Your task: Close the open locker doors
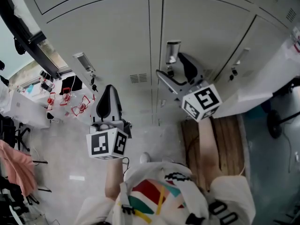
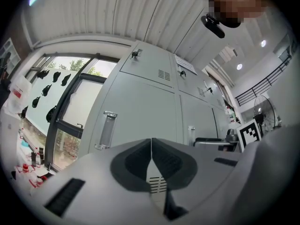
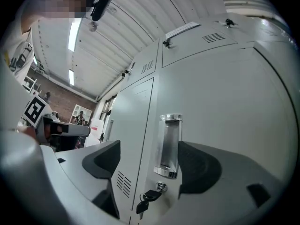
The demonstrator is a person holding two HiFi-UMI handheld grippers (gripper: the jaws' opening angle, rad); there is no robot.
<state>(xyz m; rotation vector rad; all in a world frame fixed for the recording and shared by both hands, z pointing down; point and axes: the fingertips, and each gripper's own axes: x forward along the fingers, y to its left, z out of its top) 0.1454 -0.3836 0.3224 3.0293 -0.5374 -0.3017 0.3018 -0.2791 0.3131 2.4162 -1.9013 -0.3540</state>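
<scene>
Nearest us, at the bottom centre of the head view, is the person's white shirt [image 1: 164, 191]. Above it, two bare forearms reach up the frame toward the bank of grey lockers [image 1: 117, 36].

The left tongs [image 1: 108, 92] sit left of centre. They are pressed together with nothing between them, and the left gripper view shows the two dark pads meeting along a single seam.

The right tongs [image 3: 150, 162] are spread wide. In the right gripper view a chrome handle [image 3: 169, 144] stands in the gap between them, its long axis upright. A key [image 3: 149, 197] hangs in the lock just below it. We cannot tell whether either jaw touches the handle. That door looks flush with its neighbours, so we judge it already closed.

The open door [image 1: 262, 86], as we read it, is the pale panel at the right of the head view. It stands out from the bank and slants from centre right up toward the right edge. It lies to the right of the right tongs and well apart from the left tongs, so the right hand is the nearer one.

We expect the coming move to carry the right tongs rightward onto the panel's face and press it back toward the bank. We cannot make out which edge carries the hinges.
</scene>
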